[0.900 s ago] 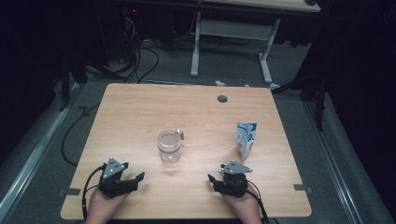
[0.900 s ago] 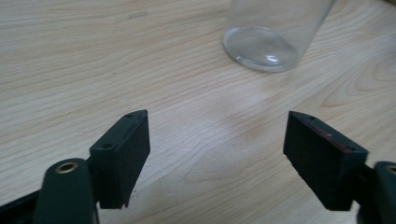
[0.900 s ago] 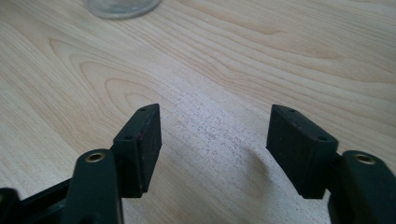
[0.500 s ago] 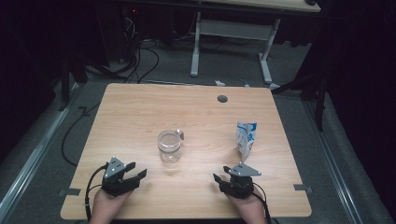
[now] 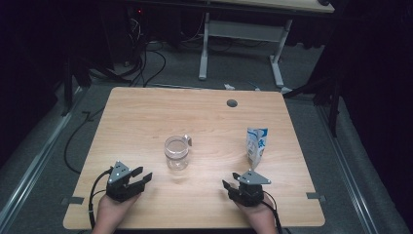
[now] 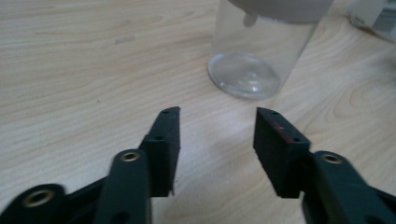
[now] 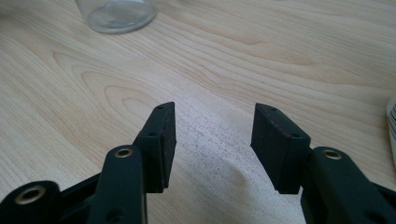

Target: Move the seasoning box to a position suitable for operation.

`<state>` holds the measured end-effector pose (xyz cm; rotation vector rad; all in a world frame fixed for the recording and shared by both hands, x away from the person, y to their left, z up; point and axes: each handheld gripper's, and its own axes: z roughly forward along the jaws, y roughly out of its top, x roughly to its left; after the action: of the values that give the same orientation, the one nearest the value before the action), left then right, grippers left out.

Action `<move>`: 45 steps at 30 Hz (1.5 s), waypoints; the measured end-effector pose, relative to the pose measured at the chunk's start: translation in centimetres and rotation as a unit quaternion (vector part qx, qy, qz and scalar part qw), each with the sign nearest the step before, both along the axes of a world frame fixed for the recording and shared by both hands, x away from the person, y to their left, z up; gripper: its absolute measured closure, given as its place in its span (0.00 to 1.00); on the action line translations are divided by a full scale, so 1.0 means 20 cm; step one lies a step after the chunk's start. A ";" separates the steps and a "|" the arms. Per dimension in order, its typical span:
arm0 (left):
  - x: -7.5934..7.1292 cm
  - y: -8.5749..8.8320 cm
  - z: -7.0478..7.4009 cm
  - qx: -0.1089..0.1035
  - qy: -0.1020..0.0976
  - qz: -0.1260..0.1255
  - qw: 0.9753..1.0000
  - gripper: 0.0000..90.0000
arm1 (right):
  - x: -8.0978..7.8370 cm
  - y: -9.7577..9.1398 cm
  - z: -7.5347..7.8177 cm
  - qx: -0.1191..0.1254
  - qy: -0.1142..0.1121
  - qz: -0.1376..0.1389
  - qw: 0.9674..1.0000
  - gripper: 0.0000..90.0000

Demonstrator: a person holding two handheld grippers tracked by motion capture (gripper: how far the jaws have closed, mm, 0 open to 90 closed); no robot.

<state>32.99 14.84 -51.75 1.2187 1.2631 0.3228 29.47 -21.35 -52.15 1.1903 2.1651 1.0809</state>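
Plainly the jar (image 5: 176, 152) is the thing nearest both grippers: clear, round, empty as far as I can tell, standing upright just left of centre on the worktop (image 5: 146, 117) in the high view. It looks rigid and light, smooth-walled and so likely slippery, and, if it is glass, breakable when knocked or squeezed hard. A small tab or lid piece sticks out at its upper right rim; what it is, I cannot tell. The best hold is probably across the straight wall at mid-height, one pad on each side, with firm but not crushing pressure.

The carton (image 5: 256, 145) stands upright at the right of centre, well apart from the jar. It should be light and somewhat soft-sided, denting under a hard pinch, so its flat faces low down suit a grip better.

The left gripper (image 5: 141, 176) rests at the lower left, low over the wood and pointing up and right toward the jar, which stands near its tips in the left gripper view (image 6: 250, 51). Its fingers (image 6: 163, 140) are spread, with nothing between them. The right gripper (image 5: 229, 183) sits at the lower right, below the carton, fingers (image 7: 159, 135) likewise spread over bare wood.
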 end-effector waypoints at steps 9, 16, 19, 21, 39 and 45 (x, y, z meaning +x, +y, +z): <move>0.14 -0.09 0.04 0.018 -0.012 0.007 1.000 0.82 | 0.00 -0.02 0.00 0.008 -0.001 -0.005 1.000 0.55; 0.28 -0.17 0.14 0.011 -0.037 0.027 0.999 1.00 | 0.01 0.00 -0.01 0.002 -0.002 0.002 1.000 0.55; 0.33 -0.20 0.17 0.010 -0.047 0.026 0.999 1.00 | 0.01 0.00 -0.01 -0.001 -0.002 0.005 1.000 0.55; 0.40 -0.22 0.19 0.005 -0.046 0.025 0.999 1.00 | 0.00 0.00 -0.02 -0.003 -0.001 0.006 1.000 0.55; 0.39 -0.31 0.13 0.002 -0.049 0.015 0.999 1.00 | 0.00 0.01 -0.01 -0.001 -0.003 0.010 1.000 0.55; 0.28 -0.31 0.14 -0.004 -0.054 0.014 0.998 1.00 | 0.00 0.01 -0.01 -0.001 -0.003 0.009 1.000 0.55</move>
<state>38.67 8.57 -49.01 1.1614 1.1876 0.3987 29.42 -21.18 -52.45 1.1683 2.1758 1.0892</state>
